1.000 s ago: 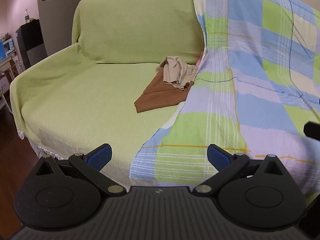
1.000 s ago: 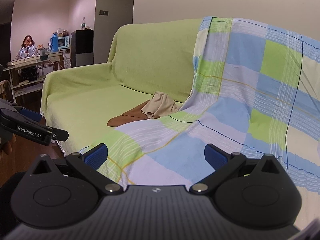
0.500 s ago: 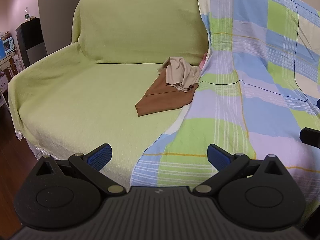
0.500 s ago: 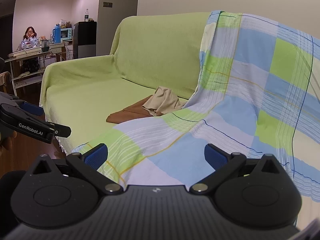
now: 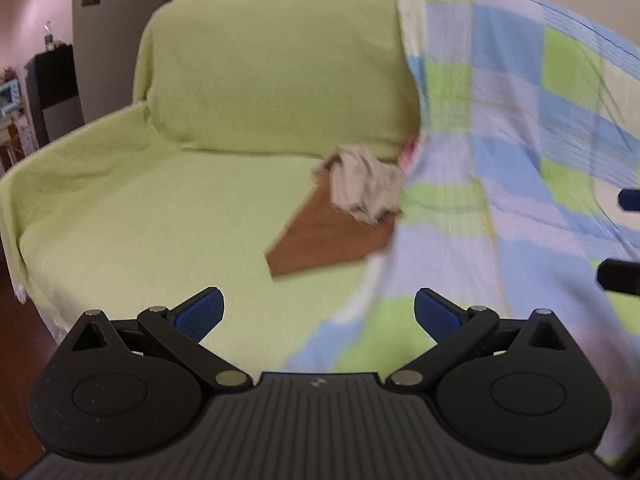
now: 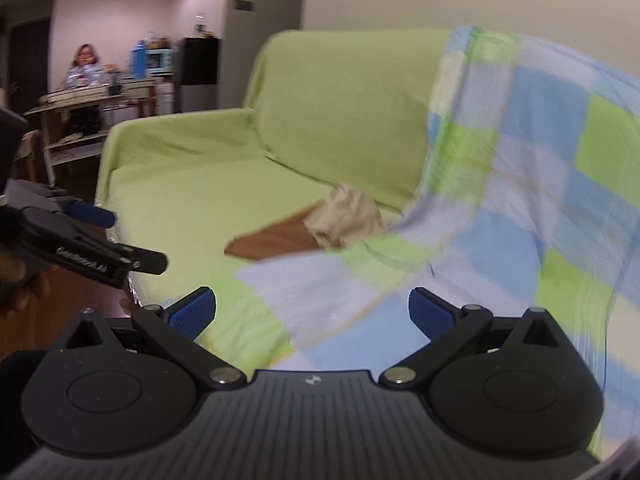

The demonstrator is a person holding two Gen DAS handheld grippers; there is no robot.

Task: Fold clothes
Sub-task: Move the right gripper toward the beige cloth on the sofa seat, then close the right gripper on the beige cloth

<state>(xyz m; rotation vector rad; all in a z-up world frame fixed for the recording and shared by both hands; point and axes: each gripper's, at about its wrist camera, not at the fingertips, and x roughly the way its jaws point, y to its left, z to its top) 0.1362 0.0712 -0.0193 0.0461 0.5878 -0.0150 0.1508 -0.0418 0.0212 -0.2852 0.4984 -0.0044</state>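
A crumpled beige garment (image 5: 366, 186) lies on a flat brown garment (image 5: 326, 236) in the middle of the green-covered sofa (image 5: 160, 208). Both also show in the right wrist view, beige (image 6: 346, 214) on brown (image 6: 276, 240). My left gripper (image 5: 318, 314) is open and empty, in front of the sofa seat and short of the clothes. My right gripper (image 6: 312, 312) is open and empty, over the checked blanket (image 6: 500, 200). The left gripper also shows from the side in the right wrist view (image 6: 100, 248). Both views are motion-blurred.
A blue, green and white checked blanket (image 5: 500, 160) drapes over the sofa's right half and backrest. Something pink (image 5: 410, 148) peeks out at its edge. Dark wood floor (image 5: 20, 340) lies left. A person (image 6: 82, 64) sits at a cluttered table (image 6: 96, 92) far left, beside a black fridge (image 6: 198, 66).
Both grippers have moved closer to the sofa and shifted left, so the clothes look larger. Both stay open and empty.
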